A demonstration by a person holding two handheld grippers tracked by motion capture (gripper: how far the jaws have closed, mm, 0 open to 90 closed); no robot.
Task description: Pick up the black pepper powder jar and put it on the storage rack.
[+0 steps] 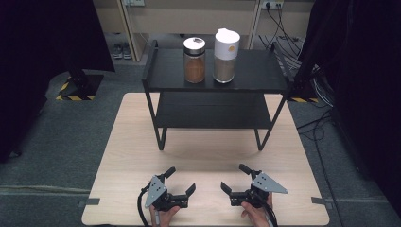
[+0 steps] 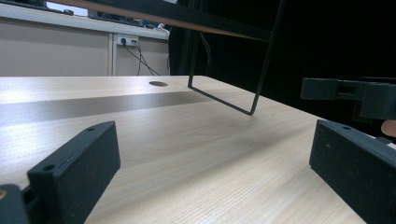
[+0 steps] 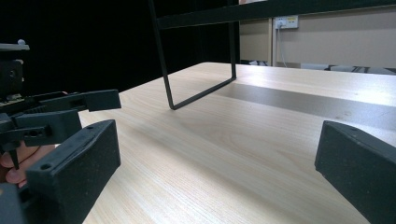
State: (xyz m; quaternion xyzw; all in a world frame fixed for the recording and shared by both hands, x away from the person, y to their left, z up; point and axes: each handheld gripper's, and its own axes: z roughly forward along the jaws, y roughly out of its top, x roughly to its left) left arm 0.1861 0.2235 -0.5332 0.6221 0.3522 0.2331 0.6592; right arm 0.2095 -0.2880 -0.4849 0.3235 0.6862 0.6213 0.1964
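At the near edge of a pale wooden table (image 1: 208,151) we see two hands, each holding a black two-jaw gripper low over the wood. The left gripper (image 1: 180,181) sits at the near left with its jaws spread wide, nothing between them. The right gripper (image 1: 236,178) sits at the near right, its jaws also wide apart and empty. The two grippers lie near each other, angled slightly inward, with bare tabletop between them.

In the left gripper view we look along its own jaws across the wood grain, and the right gripper (image 2: 348,91) shows at the far right edge. In the right gripper view the left gripper (image 3: 56,114) shows at the left edge, with fingertips (image 3: 18,161) below it.

Farther back, well apart from both grippers, stands a black two-level shelf (image 1: 165,71) on thin metal legs, at the far end of the table. Its lower level looks bare, though it is dark and we cannot be sure.

On the top level stand two jars, just beside each other. The left jar (image 1: 194,60) is glass with a silver lid and holds a brown powder. The right jar (image 1: 225,56) has a tall white cap and holds a paler, greyish-brown filling. Both stand upright.

Beyond the table lie grey floor, wall sockets and trailing cables.
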